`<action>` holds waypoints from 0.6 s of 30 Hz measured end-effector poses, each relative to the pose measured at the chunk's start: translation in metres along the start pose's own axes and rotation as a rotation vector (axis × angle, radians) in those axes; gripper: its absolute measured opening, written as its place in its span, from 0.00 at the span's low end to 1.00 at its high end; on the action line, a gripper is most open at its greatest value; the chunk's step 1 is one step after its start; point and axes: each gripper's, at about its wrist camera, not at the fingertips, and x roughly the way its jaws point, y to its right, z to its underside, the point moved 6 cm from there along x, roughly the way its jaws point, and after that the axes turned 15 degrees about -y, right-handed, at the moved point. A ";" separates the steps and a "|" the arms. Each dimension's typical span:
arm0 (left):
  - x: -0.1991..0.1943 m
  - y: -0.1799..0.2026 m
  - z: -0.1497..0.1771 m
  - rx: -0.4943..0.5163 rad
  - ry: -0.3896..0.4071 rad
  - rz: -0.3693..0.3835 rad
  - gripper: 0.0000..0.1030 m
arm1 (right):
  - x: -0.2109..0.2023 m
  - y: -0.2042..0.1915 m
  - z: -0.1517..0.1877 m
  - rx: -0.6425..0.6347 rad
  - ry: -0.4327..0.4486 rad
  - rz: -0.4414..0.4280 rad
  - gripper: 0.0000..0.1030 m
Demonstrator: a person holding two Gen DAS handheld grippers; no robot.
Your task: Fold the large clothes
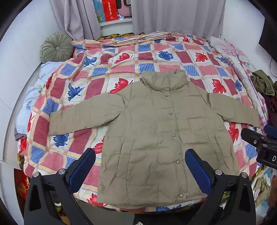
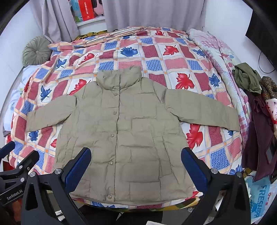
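A khaki padded jacket (image 1: 161, 135) (image 2: 124, 131) lies flat and buttoned on the bed, collar away from me, both sleeves spread sideways. My left gripper (image 1: 140, 155) hovers open above the jacket's lower left hem, nothing between its blue pads. Over the lower middle of the jacket my right gripper (image 2: 135, 154) is open too and holds nothing. The right gripper's black body (image 1: 261, 143) shows at the right edge of the left wrist view; the left gripper's body (image 2: 15, 164) shows at the left edge of the right wrist view.
The bed carries a red, blue and white leaf-patterned quilt (image 1: 121, 69) (image 2: 155, 57). A green round cushion (image 1: 56, 46) sits at the far left. A pile of dark and green clothes (image 2: 251, 90) lies at the right edge. Grey curtains (image 1: 173, 15) hang behind.
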 end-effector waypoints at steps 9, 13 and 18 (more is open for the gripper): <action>0.000 -0.001 -0.001 0.001 0.000 0.001 1.00 | 0.001 0.000 0.000 0.000 -0.003 -0.001 1.00; 0.000 -0.001 -0.001 0.002 -0.001 0.001 1.00 | 0.001 0.001 0.000 -0.001 -0.004 0.000 1.00; 0.000 0.000 -0.001 0.002 -0.001 0.001 1.00 | 0.001 0.000 0.000 -0.002 -0.005 -0.001 1.00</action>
